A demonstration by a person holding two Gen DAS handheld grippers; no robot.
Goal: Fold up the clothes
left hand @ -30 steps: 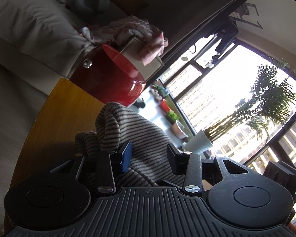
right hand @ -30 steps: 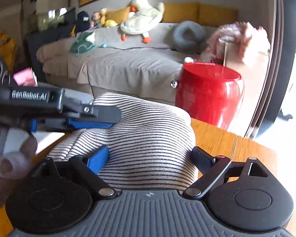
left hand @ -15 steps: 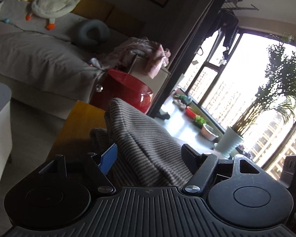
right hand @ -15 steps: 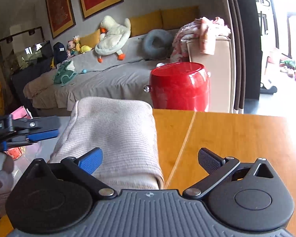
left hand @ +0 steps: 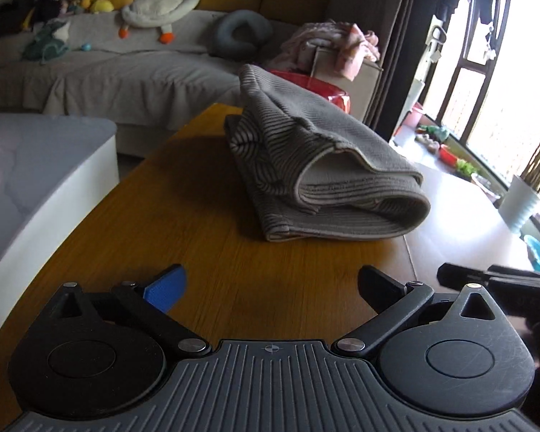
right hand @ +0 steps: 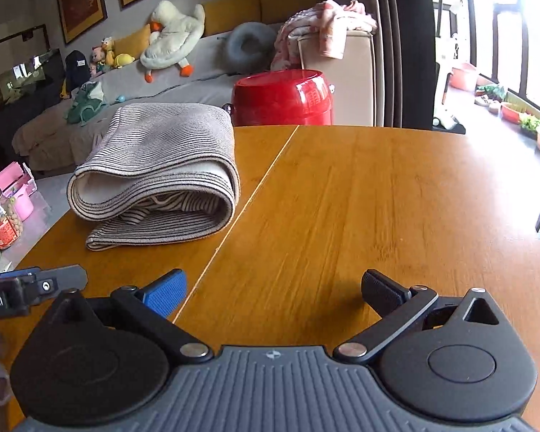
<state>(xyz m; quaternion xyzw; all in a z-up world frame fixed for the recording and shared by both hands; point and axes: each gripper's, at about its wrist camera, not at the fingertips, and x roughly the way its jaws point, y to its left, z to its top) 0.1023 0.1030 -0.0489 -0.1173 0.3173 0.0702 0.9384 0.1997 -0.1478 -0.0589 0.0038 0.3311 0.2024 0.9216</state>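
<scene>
A grey striped garment [left hand: 324,172] lies folded in a thick bundle on the wooden table [left hand: 198,223]. In the right wrist view the same garment [right hand: 162,165] sits at the table's [right hand: 378,198] far left. My left gripper [left hand: 270,280] hangs back from the bundle; its jaws are opening and hold nothing. My right gripper [right hand: 271,282] stands open over bare wood to the right of the bundle, also with nothing between its fingers. Each gripper shows at the edge of the other's view: the right gripper [left hand: 493,280] and the left gripper [right hand: 36,284].
A red tub [right hand: 282,97] stands just behind the table. A white low table [left hand: 36,180] is on the left, with a jar [right hand: 1,221] and a pink box [right hand: 14,180]. A sofa [left hand: 126,72] runs behind, and pink clothes [right hand: 324,21] hang on a beige box.
Both grippers have opened, let go of the striped garment and drawn back towards me. The garment now rests folded on the table, farther from both.
</scene>
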